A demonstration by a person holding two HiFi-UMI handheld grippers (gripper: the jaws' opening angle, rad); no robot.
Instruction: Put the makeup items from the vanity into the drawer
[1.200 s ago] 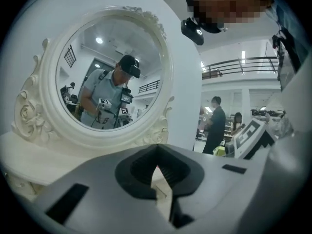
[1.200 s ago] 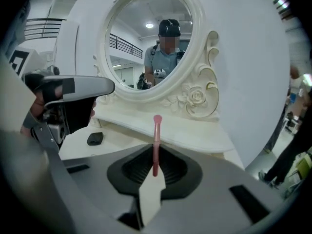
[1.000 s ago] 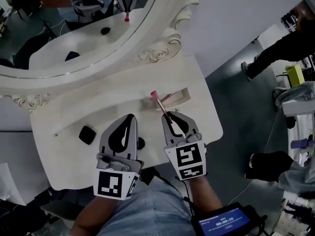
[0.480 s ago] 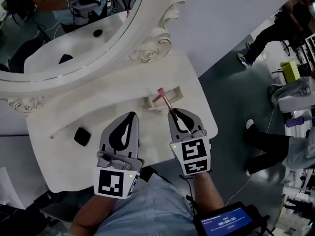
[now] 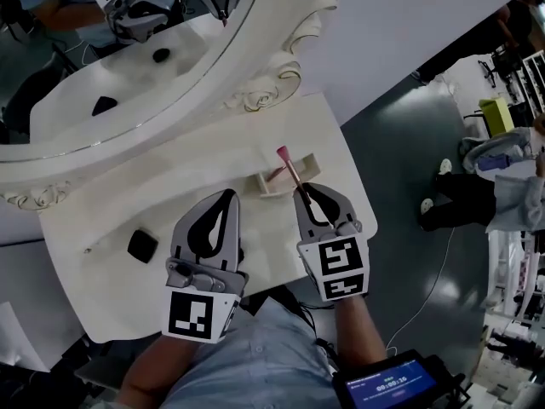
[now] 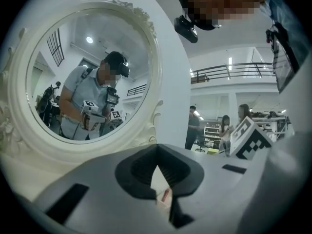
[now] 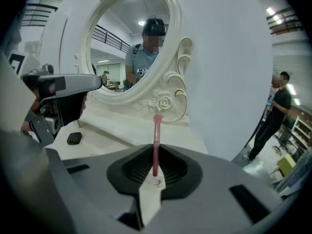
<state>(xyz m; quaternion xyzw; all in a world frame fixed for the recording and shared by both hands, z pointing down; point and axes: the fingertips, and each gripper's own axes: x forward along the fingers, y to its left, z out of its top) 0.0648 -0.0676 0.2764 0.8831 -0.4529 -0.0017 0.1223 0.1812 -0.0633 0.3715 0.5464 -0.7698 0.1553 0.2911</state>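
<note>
The right gripper point(image 5: 299, 196) has its jaws pinched on the tail of a slim pink makeup stick point(image 5: 289, 169). The stick pokes straight out ahead of the fingertips, in line with the gripper, paler capped end leading. From where I stand that capped end sits over the small cream open-topped drawer box point(image 5: 313, 164) on the white vanity top point(image 5: 128, 194), just in front of the carved white oval mirror frame point(image 5: 272, 83). I cannot tell whether the stick hangs above the box or already touches it. The right gripper view shows the stick point(image 7: 156, 140) rising upright from between the ribbed dark pads, firmly held. What matters is the angle: the stick's long axis runs away from the person, while the box's long side lies across, left to right, so the two cross nearly square. To my eye the stick would have to be swung round or tipped nose-down to lie inside instead of bridging the rim. The right hand is plainly the nearer one, being right at the box. The left gripper point(image 5: 224, 201) hangs alongside, a little back and to the left, its jaws closed tip to tip with nothing between them. A small flat black square compact point(image 5: 142, 245) waits on the vanity top well to the left, nearer that idle hand
</note>
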